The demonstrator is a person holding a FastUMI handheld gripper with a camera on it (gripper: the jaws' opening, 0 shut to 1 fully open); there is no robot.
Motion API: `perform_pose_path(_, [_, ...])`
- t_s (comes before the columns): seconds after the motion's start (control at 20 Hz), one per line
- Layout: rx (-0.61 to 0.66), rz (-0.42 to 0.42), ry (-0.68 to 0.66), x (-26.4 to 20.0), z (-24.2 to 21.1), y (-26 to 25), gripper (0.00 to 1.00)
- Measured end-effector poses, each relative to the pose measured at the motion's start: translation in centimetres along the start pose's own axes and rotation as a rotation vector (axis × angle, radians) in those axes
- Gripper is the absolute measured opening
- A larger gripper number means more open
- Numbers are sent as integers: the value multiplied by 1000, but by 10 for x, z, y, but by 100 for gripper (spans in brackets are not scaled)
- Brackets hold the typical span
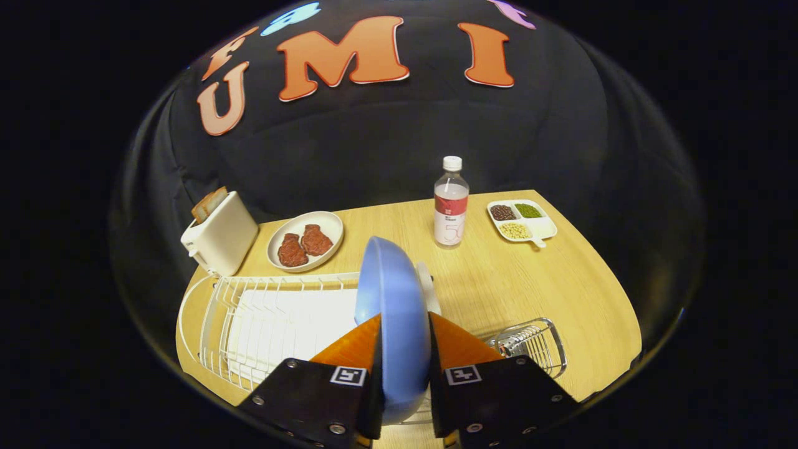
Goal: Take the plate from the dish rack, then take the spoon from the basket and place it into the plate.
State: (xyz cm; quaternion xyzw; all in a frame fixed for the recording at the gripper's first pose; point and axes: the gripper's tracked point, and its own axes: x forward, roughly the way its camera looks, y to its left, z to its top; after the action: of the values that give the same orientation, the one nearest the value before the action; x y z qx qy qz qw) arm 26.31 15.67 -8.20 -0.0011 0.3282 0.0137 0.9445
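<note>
A blue plate (394, 312) stands on edge between my two fingers, and my gripper (404, 327) is shut on it. It rises above the right end of the white wire dish rack (262, 324). To the right of my fingers lies a small metal wire basket (536, 346) on the wooden table (561, 287); something shiny lies in it, and I cannot tell whether it is the spoon.
Behind the rack stand a white toaster (221, 234) with bread in it and a plate with two pieces of meat (305, 240). A water bottle (451, 202) and a divided dish of beans (521, 220) stand further back on the right.
</note>
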Motion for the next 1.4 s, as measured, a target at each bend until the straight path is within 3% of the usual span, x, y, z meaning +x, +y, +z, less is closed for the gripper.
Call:
perform_pose_path(0.05, [-6,-57,-4,-1,0,-9,30])
perform_pose_path(0.15, [-14,-85,-17,-2,3,-7,24])
perform_pose_path(0.7, [-121,-198,-118,-28,39,-3,21])
perform_pose_path(0.95, [-46,-120,-142,-62,43,1,21])
perform_pose_path(1.25, [95,116,-143,-135,16,29,21])
perform_pose_path(1.4, [157,194,-137,-163,-11,27,21])
